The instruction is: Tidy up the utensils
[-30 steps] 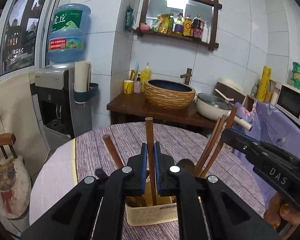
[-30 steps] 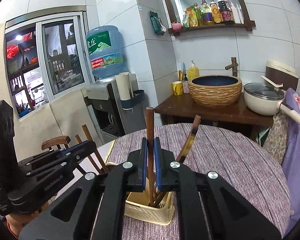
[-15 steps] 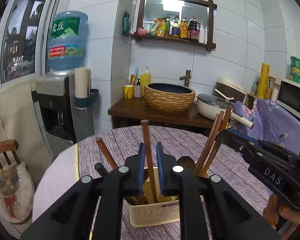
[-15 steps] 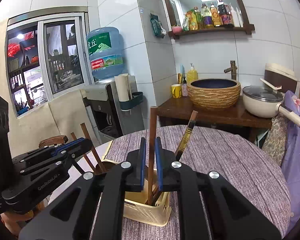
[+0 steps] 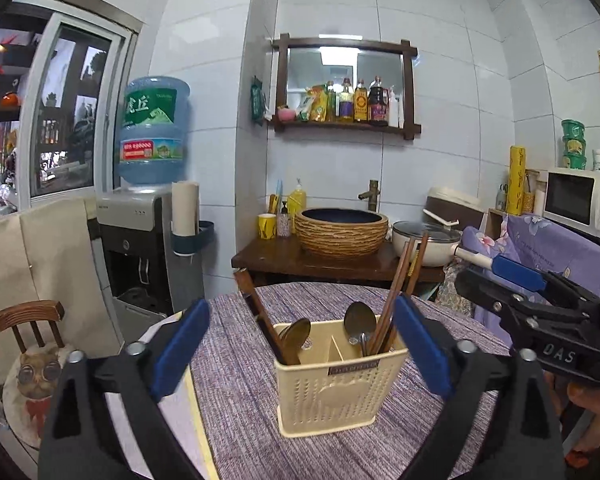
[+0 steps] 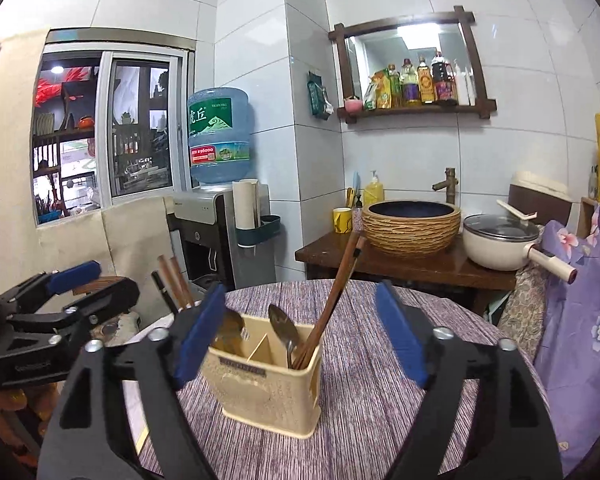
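Utensils are seen standing in the cream utensil caddy (image 5: 332, 384) at lower centre of both views, on the striped table (image 5: 236, 360): wooden chopsticks (image 5: 396, 292) and a metal spoon (image 5: 358, 320) in the right compartment, dark-handled pieces (image 5: 260, 312) and a bronze spoon (image 5: 296, 338) in the left. The left hand-held gripper (image 5: 300, 354) and right hand-held gripper (image 6: 300, 332) have just been opening; both jaws are spread wide, nothing held, each framing the caddy. A clean retreat is judged best made straight back, so the leaning chopsticks are not brushed and the light caddy is not tipped.
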